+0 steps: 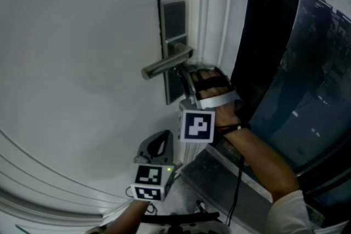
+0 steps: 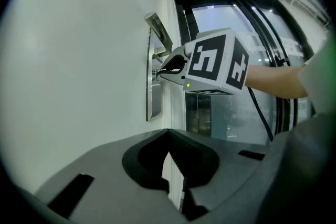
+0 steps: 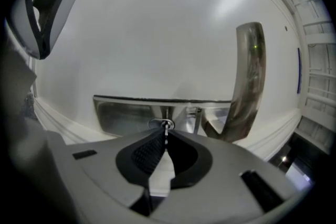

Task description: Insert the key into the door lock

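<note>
Head view takes in a broad white door [image 1: 82, 63], its moulded door frame [image 1: 211, 8] running up the right edge and dark glass [image 1: 307, 63] beyond that. On the door near the frame sits a tall metal lock plate [image 1: 173, 19] with a lever handle [image 1: 164, 66] sticking out to the left. The right hand-held gripper [image 3: 166, 136], carried in a gloved hand [image 1: 211, 85], is pushed up against the lower half of the plate, just under the lever and just beside the frame, so it has little room above or to the right. Its jaws are pinched together on the key [image 3: 166, 130], a thin sliver standing out past the tips with its point at the round keyhole [image 3: 161, 124]; how far in it sits I cannot tell. From that gripper's own view the lever curves up to the right of the jaws, clear of them. The left hand-held gripper [image 2: 169, 132] hangs lower down in front of the bare door, well apart from the lock, with its jaw tips closed against each other and nothing between them.
</note>
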The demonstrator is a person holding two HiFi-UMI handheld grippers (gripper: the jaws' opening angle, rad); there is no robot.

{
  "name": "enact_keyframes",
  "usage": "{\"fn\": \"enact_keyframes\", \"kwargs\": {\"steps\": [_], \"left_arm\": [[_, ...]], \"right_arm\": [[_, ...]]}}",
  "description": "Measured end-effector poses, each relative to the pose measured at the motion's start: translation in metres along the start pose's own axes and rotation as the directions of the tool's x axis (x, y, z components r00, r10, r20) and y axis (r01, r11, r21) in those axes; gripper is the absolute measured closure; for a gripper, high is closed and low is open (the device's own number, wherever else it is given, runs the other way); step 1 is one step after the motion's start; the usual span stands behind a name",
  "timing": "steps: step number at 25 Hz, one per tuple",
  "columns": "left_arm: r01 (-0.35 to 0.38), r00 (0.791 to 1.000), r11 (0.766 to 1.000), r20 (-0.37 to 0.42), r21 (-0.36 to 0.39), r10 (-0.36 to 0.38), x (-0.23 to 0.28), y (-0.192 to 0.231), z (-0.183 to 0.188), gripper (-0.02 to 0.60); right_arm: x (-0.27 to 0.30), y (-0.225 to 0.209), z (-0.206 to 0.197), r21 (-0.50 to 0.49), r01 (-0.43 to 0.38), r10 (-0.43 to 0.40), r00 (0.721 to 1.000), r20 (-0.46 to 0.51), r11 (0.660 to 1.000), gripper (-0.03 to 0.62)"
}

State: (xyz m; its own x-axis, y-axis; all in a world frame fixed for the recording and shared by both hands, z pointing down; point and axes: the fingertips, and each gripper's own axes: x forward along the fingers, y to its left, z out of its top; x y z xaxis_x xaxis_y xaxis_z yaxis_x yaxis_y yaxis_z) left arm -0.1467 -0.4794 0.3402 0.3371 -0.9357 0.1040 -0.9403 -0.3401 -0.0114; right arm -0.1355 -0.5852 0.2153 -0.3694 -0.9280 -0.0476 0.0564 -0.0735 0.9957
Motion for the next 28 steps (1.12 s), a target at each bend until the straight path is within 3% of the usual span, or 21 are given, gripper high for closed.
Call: {"fn": "enact_keyframes", "kwargs": {"steps": [16,22,28], "left_arm": [[0.012,1.0,1.0,0.006,-0.005,-0.012,-0.015,0.006,-0.003,0.578],[0.046,0.999,0.999,0.015,-0.017,-0.046,-0.028,0.004,-0.004,0.578],[0.093,0.996,0.995,0.004,-0.035,-0.093,-0.04,-0.005,-0.011,0.578]], "right_arm": [[-0.011,0.004,0.001,0.105,0.02,-0.02,1.0,0.0,0.994,0.545],[-0.033,0.001,0.006,0.199,0.022,-0.018,1.0,-0.02,0.98,0.537],[-0.071,0.017,0.025,0.354,-0.041,0.034,0.999,0.024,0.935,0.537]]}}
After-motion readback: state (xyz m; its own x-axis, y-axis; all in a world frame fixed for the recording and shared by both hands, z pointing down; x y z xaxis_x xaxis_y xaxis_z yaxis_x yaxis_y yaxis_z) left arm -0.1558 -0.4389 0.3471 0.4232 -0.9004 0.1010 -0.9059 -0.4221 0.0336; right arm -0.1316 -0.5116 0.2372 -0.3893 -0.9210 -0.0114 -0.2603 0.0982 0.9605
